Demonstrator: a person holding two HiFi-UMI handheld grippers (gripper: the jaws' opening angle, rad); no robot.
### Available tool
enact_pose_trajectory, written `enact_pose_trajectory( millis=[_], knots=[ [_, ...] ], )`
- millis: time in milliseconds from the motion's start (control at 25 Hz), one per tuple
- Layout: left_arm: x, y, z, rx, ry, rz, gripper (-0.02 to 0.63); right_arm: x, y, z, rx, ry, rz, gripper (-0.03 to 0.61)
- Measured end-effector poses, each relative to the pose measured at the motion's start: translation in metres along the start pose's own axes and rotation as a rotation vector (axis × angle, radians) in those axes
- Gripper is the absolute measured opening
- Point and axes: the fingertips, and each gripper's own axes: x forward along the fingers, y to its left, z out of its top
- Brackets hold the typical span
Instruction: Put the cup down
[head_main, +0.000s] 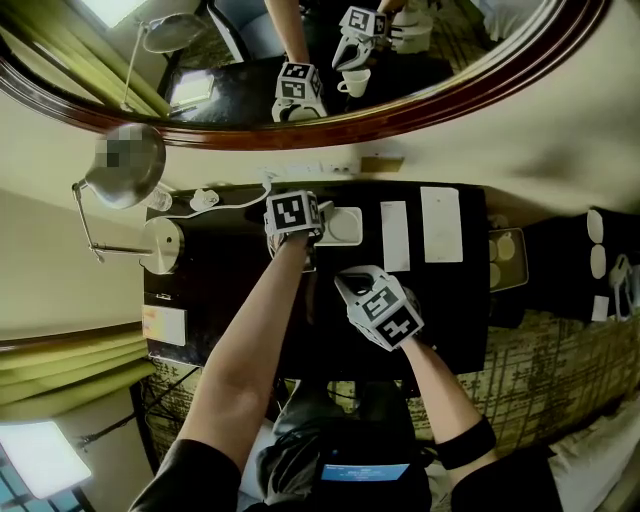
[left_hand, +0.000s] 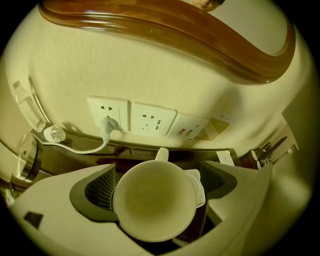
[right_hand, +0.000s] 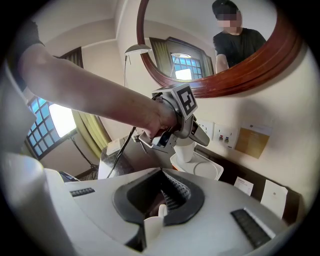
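Observation:
A white cup (left_hand: 155, 200) stands upright on a white tray (right_hand: 209, 171) at the back of the dark desk (head_main: 230, 290), its handle turned toward the wall. My left gripper (left_hand: 157, 197) reaches down around the cup. Its jaws stand wide, and a gap shows between the cup and the right-hand pad (left_hand: 216, 180). From the right gripper view the cup (right_hand: 185, 150) sits beneath the left gripper (right_hand: 186, 144). In the head view the marker cube hides the cup; the left gripper (head_main: 300, 225) hangs over the tray (head_main: 347, 228). My right gripper (head_main: 348, 285) hovers nearer the desk's front, shut and empty (right_hand: 162, 200).
Wall sockets (left_hand: 150, 120) with a plugged white cable (left_hand: 80, 148) run behind the tray. A desk lamp (head_main: 125, 165) stands at the desk's left. Two white cards (head_main: 440, 222) lie to the right of the tray. A wood-framed mirror (head_main: 400, 120) hangs above.

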Motion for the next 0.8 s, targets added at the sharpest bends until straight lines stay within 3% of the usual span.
enact_pose_trajectory(
  millis=[200, 320, 440, 520, 600, 720, 800],
  knots=[
    [-0.015, -0.008, 0.012, 0.043, -0.057, -0.019, 0.525, -0.004, 0.002, 0.006, -0.010, -0.007, -0.005, 0.002],
    [-0.040, -0.004, 0.011, 0.095, -0.068, 0.017, 0.525, -0.013, 0.003, 0.010, -0.016, -0.010, -0.016, 0.002],
    [-0.066, -0.028, 0.002, 0.080, -0.098, -0.110, 0.523, -0.026, 0.004, 0.013, -0.023, -0.014, -0.039, 0.002],
    [-0.089, -0.027, -0.008, 0.091, -0.113, -0.124, 0.506, -0.037, 0.005, 0.016, -0.025, -0.023, -0.056, 0.002],
    [-0.114, -0.016, -0.014, 0.137, -0.147, -0.087, 0.443, -0.048, 0.008, 0.020, -0.020, -0.037, -0.071, 0.002],
    [-0.147, -0.007, -0.028, 0.188, -0.200, -0.074, 0.244, -0.060, 0.009, 0.021, -0.014, -0.061, -0.097, 0.002],
    [-0.160, -0.005, -0.041, 0.199, -0.221, -0.095, 0.166, -0.063, 0.007, 0.018, -0.012, -0.069, -0.117, 0.002]
  ],
)
